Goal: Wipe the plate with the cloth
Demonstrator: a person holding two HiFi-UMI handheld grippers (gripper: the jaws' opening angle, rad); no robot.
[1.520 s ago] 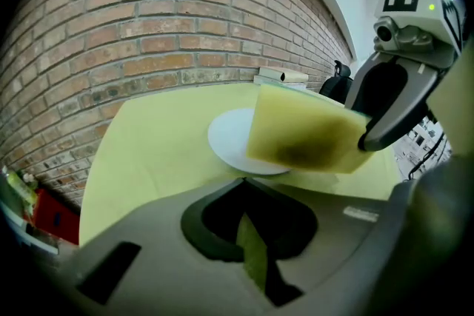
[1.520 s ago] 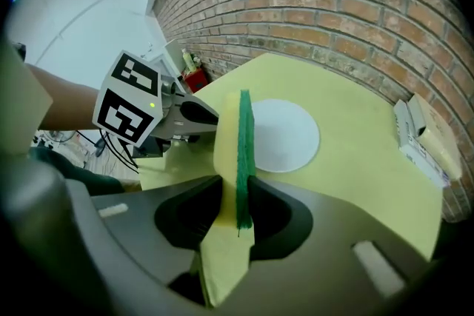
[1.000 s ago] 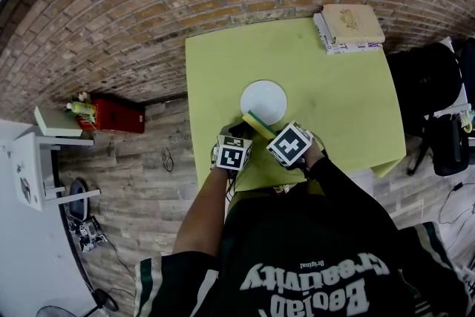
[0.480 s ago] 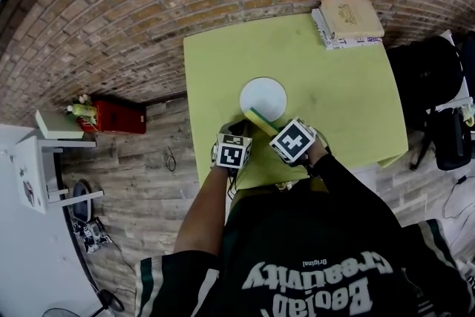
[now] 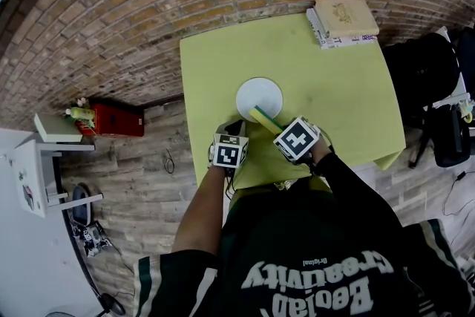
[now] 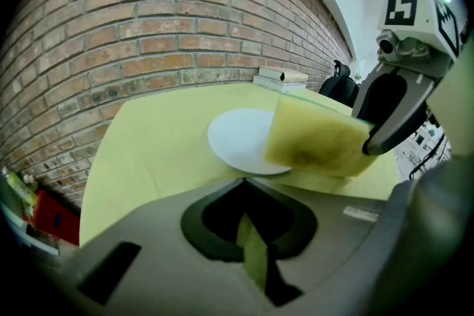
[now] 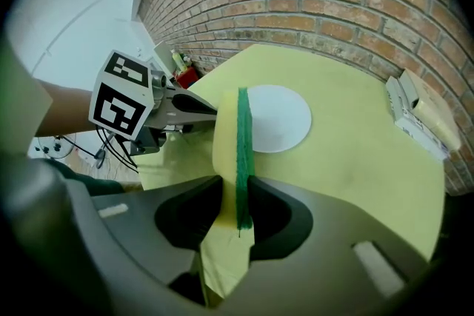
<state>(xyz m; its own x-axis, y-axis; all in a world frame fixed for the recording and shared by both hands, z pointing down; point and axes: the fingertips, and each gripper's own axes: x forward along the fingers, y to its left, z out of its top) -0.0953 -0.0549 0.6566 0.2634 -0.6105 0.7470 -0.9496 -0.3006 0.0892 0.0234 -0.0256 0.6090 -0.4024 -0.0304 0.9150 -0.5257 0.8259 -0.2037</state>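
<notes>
Plate: the white plate lies flat and bare on the yellow-green tabletop, a little towards the person's side of the middle.
Cloth: the cloth is a stiff yellow pad with a green face. It is held on edge over the plate's near rim. Whether it touches the plate I cannot tell.
Right tongs: the right tongs are clamped on the cloth's rear part, one jaw on the yellow side and one on the green.
Left tongs: the left tongs hang just beside the plate's near-left rim, over the tabletop. The jaws are drawn together with nothing between them.
Step in hand: bringing the cloth to the plate, as I judge it. No wiping stroke is under way yet.
Next move: lower and tilt the cloth so a broad face lies on the plate, then sweep across it. The left tongs would probably need to steady the rim, as a light plate may slide on the tabletop.
Around: a stack of books sits at the far right corner, well apart from the plate. A brick wall runs behind, a red box stands on the floor to the left, and a dark chair is to the right.
In the way: nothing lies between the cloth and the plate. The two tongs are close to each other, so a wide stroke to the left could knock them together.
</notes>
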